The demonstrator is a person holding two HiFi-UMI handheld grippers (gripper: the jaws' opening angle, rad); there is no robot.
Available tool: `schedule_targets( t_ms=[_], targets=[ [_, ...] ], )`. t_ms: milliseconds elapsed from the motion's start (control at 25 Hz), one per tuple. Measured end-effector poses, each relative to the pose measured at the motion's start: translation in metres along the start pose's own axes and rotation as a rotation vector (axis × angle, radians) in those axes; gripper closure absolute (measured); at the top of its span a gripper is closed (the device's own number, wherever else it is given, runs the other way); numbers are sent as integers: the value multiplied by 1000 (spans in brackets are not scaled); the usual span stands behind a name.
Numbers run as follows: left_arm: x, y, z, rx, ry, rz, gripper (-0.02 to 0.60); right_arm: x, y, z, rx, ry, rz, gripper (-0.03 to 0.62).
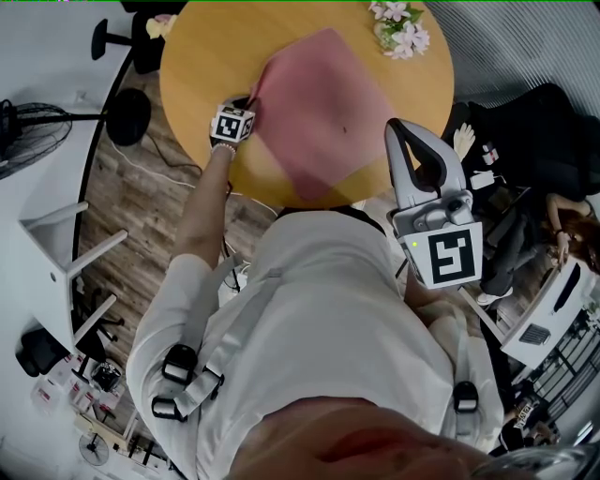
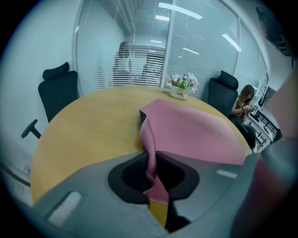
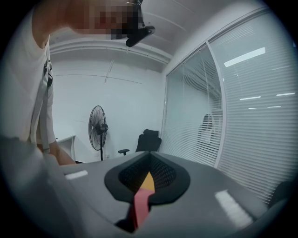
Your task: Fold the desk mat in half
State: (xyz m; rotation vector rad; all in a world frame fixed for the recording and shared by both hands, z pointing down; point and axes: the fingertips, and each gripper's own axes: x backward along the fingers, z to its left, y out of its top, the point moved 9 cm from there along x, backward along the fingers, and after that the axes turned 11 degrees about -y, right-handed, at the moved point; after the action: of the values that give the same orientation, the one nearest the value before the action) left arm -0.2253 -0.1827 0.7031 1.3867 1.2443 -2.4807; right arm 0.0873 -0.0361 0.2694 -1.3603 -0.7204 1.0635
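Observation:
A pink desk mat lies spread on the round wooden table. My left gripper is at the mat's left corner and shut on it. In the left gripper view the stitched edge of the mat twists up off the table and runs between the jaws of the left gripper. My right gripper is raised above the table's near right edge, close to my chest. In its own view the right gripper is shut with nothing held; only a sliver of pink and yellow shows through the slit.
A small pot of flowers stands at the table's far edge, just beyond the mat. Black office chairs stand around the table. A person sits to the right. A floor fan stands at the left.

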Motion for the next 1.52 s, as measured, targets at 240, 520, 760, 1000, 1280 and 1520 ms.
schedule_targets(
  t_ms=[240, 520, 760, 1000, 1280, 1520],
  targets=[
    [5, 3, -11, -17, 5, -7, 537, 11, -2, -3, 34, 1, -9, 589],
    [1, -2, -26, -44, -18, -12, 537, 23, 0, -1, 14, -13, -14, 589],
    [3, 0, -45, -76, -17, 5, 537, 34, -1, -4, 8, -14, -21, 589],
    [-3, -6, -63, -111, -36, 17, 538, 42, -8, -9, 37, 0, -23, 589],
    [-5, -7, -74, -89, -47, 16, 538, 48, -9, -14, 22, 10, -30, 589],
    [-4, -9, -85, -100, -56, 25, 538, 53, -9, -19, 22, 11, -35, 589]
  ],
)
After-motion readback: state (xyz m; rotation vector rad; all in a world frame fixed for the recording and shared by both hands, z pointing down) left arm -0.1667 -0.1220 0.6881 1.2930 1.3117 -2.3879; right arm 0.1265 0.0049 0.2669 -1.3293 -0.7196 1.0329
